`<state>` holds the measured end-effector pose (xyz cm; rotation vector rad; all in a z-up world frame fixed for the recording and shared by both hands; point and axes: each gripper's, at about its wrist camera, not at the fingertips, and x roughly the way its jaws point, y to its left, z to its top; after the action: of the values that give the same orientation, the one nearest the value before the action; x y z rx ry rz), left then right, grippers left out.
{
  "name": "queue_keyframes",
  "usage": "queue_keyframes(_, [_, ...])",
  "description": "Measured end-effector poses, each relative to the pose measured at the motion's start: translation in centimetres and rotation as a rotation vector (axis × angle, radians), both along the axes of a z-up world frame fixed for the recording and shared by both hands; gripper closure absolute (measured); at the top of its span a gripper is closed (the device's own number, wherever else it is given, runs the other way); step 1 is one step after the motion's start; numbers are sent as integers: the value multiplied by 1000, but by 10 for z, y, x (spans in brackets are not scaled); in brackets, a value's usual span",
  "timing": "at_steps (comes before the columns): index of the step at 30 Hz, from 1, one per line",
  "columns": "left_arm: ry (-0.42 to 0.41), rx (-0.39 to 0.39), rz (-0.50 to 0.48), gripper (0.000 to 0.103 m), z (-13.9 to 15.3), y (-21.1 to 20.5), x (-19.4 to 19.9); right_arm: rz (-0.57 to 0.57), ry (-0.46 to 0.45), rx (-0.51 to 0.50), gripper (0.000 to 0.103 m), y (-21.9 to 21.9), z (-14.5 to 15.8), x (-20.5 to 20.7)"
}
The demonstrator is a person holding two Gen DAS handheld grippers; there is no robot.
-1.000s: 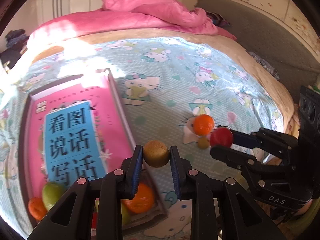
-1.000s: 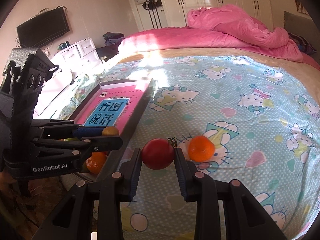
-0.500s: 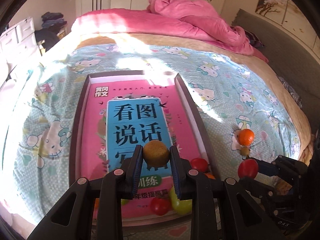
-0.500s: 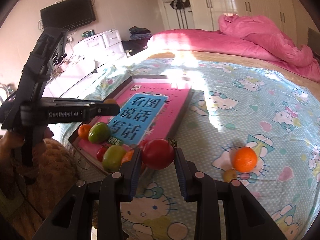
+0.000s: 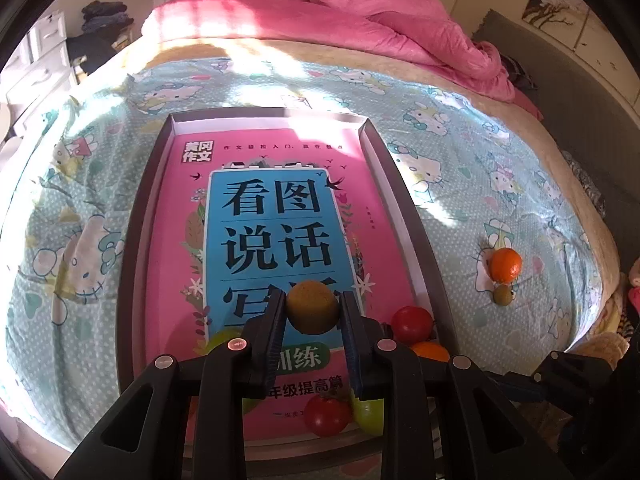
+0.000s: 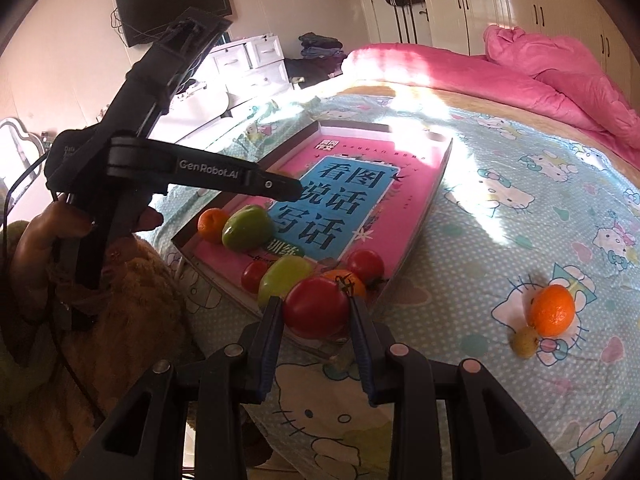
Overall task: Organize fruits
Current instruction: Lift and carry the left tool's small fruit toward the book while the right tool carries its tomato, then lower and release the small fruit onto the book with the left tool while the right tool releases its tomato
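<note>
My left gripper (image 5: 313,316) is shut on a small brown round fruit (image 5: 313,307), held above the near half of a dark-rimmed tray (image 5: 136,216) lined with a pink and blue book cover. My right gripper (image 6: 316,314) is shut on a red tomato (image 6: 316,307), held just above the tray's near corner (image 6: 416,236). Several fruits lie at the tray's near end: tomatoes (image 5: 326,414), green fruits (image 6: 246,227) and oranges (image 6: 212,223). An orange (image 6: 552,310) and a small olive fruit (image 6: 526,341) lie on the sheet right of the tray.
The tray lies on a bed with a blue Hello Kitty sheet (image 5: 460,184). A pink duvet (image 5: 360,12) is piled at the far end. White drawers (image 6: 256,60) and a wall TV (image 6: 172,0) stand to the left. The left gripper's body (image 6: 160,168) reaches over the tray's left side.
Both grippers have moved left with their fruit, from beside the tray to over its near end. The left gripper now looks straight along the tray. The right one has come close to the tray's corner.
</note>
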<state>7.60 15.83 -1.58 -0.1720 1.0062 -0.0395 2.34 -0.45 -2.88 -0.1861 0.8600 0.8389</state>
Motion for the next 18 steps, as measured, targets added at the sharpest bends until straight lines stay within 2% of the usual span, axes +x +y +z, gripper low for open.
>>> queue_keyframes(4, [19,30,-27,75,-6,-10,2,15,1,4,69,4,-2,-3])
queue_keyframes(11, [48,33,-31,75,-13,-12,5,38,-5,-4,69,14,-7,-3])
queue_keyframes(18, [57,27,-22,75,-14,-10,5,95,-71,-77,69,32,-17,-12])
